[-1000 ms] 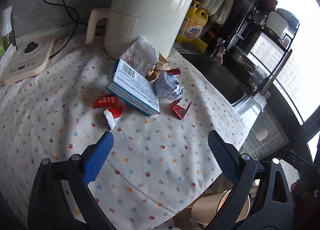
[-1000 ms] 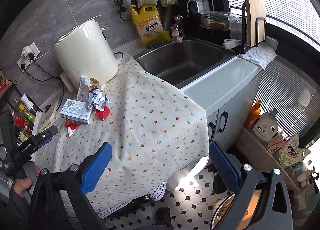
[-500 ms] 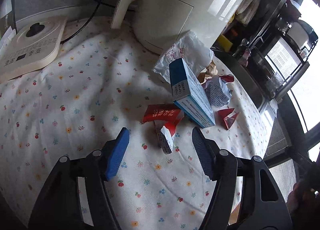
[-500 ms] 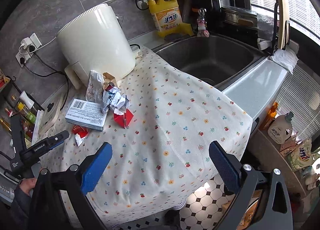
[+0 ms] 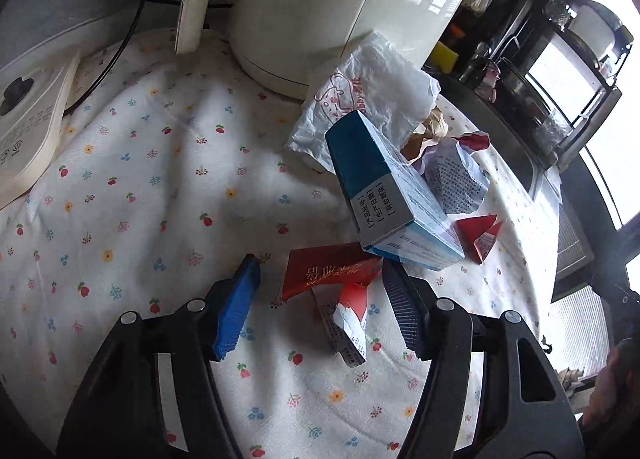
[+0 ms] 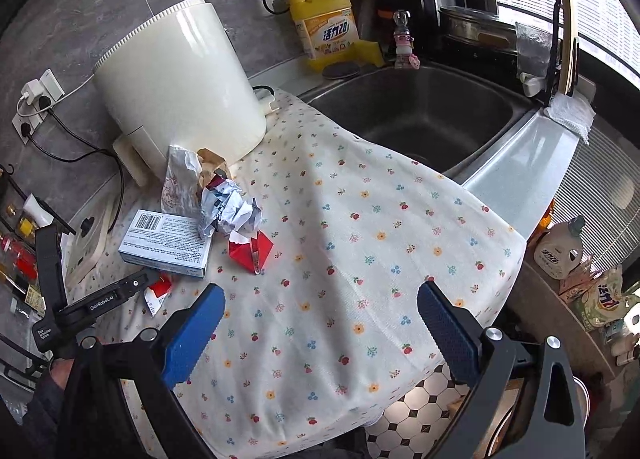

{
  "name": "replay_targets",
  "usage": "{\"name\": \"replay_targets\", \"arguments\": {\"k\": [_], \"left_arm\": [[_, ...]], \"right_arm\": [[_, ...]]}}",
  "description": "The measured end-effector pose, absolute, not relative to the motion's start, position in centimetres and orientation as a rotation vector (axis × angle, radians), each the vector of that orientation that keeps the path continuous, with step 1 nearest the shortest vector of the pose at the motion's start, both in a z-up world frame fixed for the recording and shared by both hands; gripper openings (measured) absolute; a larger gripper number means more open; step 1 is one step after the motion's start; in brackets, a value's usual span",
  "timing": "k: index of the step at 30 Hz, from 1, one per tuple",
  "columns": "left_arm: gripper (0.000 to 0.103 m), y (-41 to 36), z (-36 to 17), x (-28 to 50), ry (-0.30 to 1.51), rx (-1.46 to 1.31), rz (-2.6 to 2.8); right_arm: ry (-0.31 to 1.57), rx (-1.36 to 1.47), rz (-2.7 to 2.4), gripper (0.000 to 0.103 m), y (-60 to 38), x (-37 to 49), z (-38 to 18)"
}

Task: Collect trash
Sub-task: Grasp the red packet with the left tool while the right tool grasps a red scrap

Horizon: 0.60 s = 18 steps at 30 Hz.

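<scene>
I'm straddling the red wrapper [image 5: 334, 273] with my left gripper [image 5: 320, 299] half-open and empty (right gripper [image 6: 320, 323] wide, holding nothing), risking nudging the blue box [image 5: 390, 195].

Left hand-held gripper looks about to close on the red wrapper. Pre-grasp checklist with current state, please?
1. Left hand-held gripper open: ok, both pads apart.
2. Red wrapper between the pads: ok, it lies in the gap on the tablecloth.
3. Only one item in the gap: not ok, a small torn packet lies there too.
4. Blue box out of the closing path: not ok, its corner sits right by the right-side pad.
5. Pads down at cloth level: cannot tell.
6. Right hand-held gripper out of the way: ok, open and well apart from the trash.
</scene>
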<state>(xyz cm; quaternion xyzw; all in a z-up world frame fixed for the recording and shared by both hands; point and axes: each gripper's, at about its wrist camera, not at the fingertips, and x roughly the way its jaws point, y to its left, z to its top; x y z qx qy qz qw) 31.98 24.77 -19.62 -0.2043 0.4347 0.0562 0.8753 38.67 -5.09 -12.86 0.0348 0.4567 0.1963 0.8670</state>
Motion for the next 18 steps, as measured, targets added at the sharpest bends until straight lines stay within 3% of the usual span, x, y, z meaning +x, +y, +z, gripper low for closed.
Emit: {"name": "replay_targets", "arguments": {"k": [2,3,4,12,18], "left_arm": [[0.060,24.8,-19.6,32.4,0.908,-0.420,0.109],[0.047,24.8,-19.5,32.4,0.909,-0.419,0.103],[0.043,24.8,-19.6,32.5,0.914,-0.417,0.096],[0.042,26.3,-18.5,30.0,0.870,-0.440,0.131],[0.042,28.6,-17.8,27.1,0.833,-0.479,0.217]], "right_arm": [[0.958,0.070,0.410,0.095,-4.7,38.7,-13.0],[0.960,0.069,0.412,0.095,-4.5,38.8,-13.0],[0.963,0.068,0.415,0.095,-4.3,38.9,-13.1],[0.993,0.020,0.481,0.093,-0.8,40.4,-14.2],[1.039,-0.018,0.517,0.079,1.2,42.0,-15.4]]}}
